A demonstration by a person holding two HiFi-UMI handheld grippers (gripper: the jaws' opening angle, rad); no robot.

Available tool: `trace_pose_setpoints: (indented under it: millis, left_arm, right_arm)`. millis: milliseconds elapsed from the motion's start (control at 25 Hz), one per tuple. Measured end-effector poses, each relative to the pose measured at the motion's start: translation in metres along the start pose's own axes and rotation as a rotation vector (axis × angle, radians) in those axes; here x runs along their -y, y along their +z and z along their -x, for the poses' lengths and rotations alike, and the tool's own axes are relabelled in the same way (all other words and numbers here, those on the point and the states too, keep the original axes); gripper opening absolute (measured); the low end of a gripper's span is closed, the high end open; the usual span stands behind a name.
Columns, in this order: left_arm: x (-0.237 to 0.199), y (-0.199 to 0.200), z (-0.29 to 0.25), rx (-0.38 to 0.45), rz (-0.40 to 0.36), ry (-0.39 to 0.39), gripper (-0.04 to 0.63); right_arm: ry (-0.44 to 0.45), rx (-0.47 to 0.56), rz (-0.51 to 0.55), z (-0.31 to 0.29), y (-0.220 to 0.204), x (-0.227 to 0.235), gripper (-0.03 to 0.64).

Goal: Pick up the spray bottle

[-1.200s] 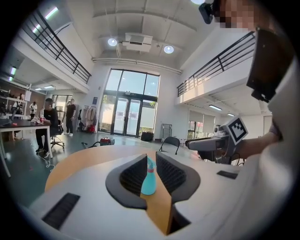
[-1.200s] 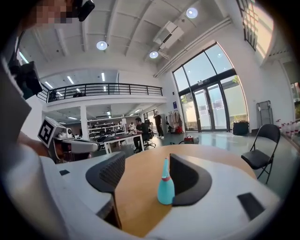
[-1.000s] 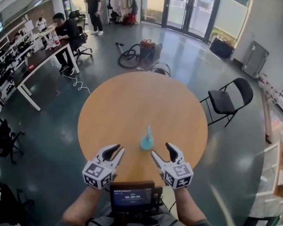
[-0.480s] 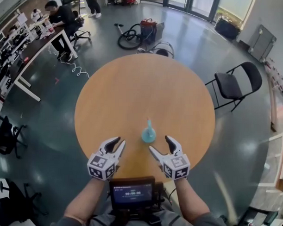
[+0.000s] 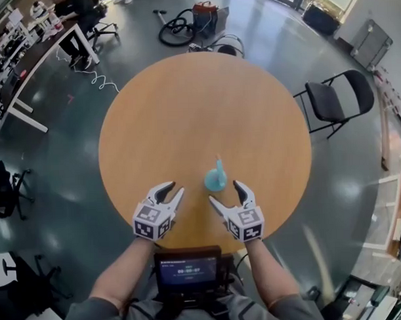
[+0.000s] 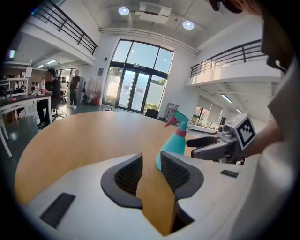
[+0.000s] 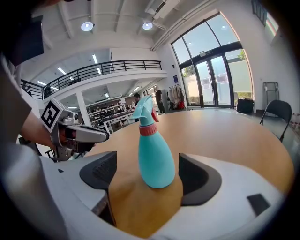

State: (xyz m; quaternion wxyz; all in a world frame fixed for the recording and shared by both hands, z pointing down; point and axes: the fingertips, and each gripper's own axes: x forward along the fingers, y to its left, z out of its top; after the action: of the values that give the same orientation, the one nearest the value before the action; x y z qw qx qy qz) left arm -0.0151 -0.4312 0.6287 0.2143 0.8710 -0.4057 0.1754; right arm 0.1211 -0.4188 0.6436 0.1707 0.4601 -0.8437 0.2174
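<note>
A teal spray bottle (image 5: pixel 215 178) with a pink collar stands upright on the round wooden table (image 5: pixel 185 97), near its front edge. My right gripper (image 5: pixel 224 192) is just behind it and its jaws are opening. In the right gripper view the bottle (image 7: pixel 153 154) stands in the gap of the right gripper (image 7: pixel 147 161), and neither pad touches it. My left gripper (image 5: pixel 174 188) hovers to the bottle's left, also opening, with nothing between its jaws. In the left gripper view the left gripper (image 6: pixel 150 158) shows only table in its gap, with the bottle (image 6: pixel 176 140) ahead to the right.
A black folding chair (image 5: pixel 336 99) stands right of the table. A vacuum with hoses (image 5: pixel 195 18) lies on the floor beyond it. At the far left a person sits at a long desk (image 5: pixel 26 70). A small screen (image 5: pixel 188 268) hangs at my chest.
Both grippers have come down and forward toward the bottle, and both sets of jaws stand wider. The right gripper's jaws now flank the bottle's base.
</note>
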Motion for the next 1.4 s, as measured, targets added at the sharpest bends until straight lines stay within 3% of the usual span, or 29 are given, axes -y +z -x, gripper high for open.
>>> trace_pose_setpoints:
  millis: [320, 400, 560, 1400]
  left_arm:
    - [-0.007, -0.013, -0.027, -0.046, -0.011, -0.010, 0.128]
    - [-0.008, -0.017, -0.034, -0.061, -0.010, -0.021, 0.143]
    - [-0.009, -0.018, -0.040, -0.079, -0.024, -0.030, 0.143]
    - [-0.015, -0.019, -0.043, -0.083, 0.019, -0.017, 0.143]
  right_arm:
    - [-0.020, -0.015, -0.003, -0.023, -0.006, 0.007, 0.423]
    - [-0.021, -0.019, -0.002, -0.028, -0.007, 0.009, 0.460]
    - [-0.025, -0.008, -0.004, -0.037, -0.008, 0.009, 0.462]
    - [-0.105, -0.021, 0.006, -0.068, -0.013, 0.023, 0.460]
